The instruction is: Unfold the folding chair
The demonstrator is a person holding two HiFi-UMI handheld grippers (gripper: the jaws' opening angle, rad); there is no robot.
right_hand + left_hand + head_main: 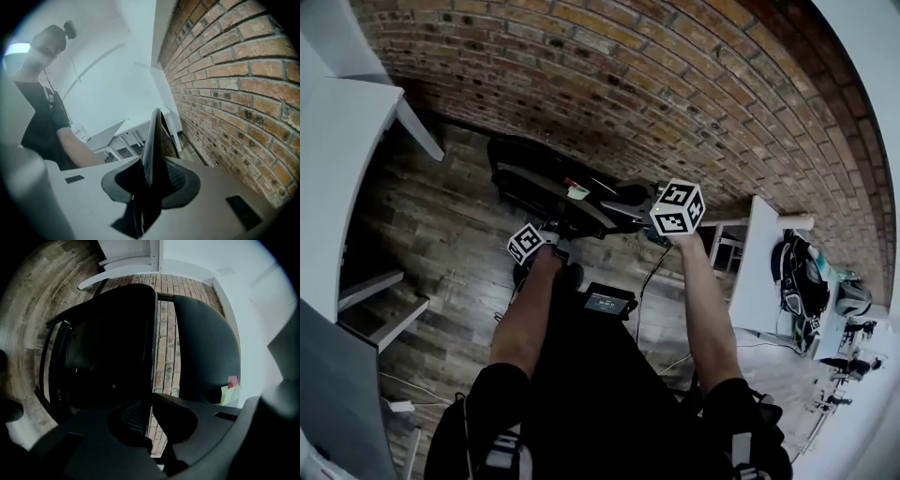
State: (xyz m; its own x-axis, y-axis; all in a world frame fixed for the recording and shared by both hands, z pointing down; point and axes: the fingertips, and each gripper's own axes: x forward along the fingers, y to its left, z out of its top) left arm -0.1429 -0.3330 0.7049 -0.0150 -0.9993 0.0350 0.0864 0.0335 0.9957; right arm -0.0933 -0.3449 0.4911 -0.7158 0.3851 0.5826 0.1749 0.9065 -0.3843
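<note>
The folding chair (546, 176) stands on the wooden floor (441, 234) close against the brick wall (675, 84), black, with its panels partly spread; through the gap between two of them the left gripper view shows bare brick. It looks like a rigid frame with hard, smooth panels, probably light enough to swing about but stiff at its hinges, so it should answer best to a hold on the thin panel edges, one on each part, drawn apart. Smooth edges may slip under narrow pads, and that is a risk worth watching. The left hand-held gripper (151, 420) is pressed almost fully together, pinching a thin edge of the chair that runs straight into its jaws. The right hand-held gripper (150, 187) is clamped half-wide on another dark panel seen edge-on, which rises upright between its pads. A small yellow and pink tag (232, 392) hangs on the chair's curved part. A white bench (337, 169) lies to the person's left and another (759, 272) to the right, both well apart from the chair. The chair's legs and hinges are lost in shadow, the head view hides the jaws behind the marker cubes, and which panel is seat and which is back cannot be told for certain.
</note>
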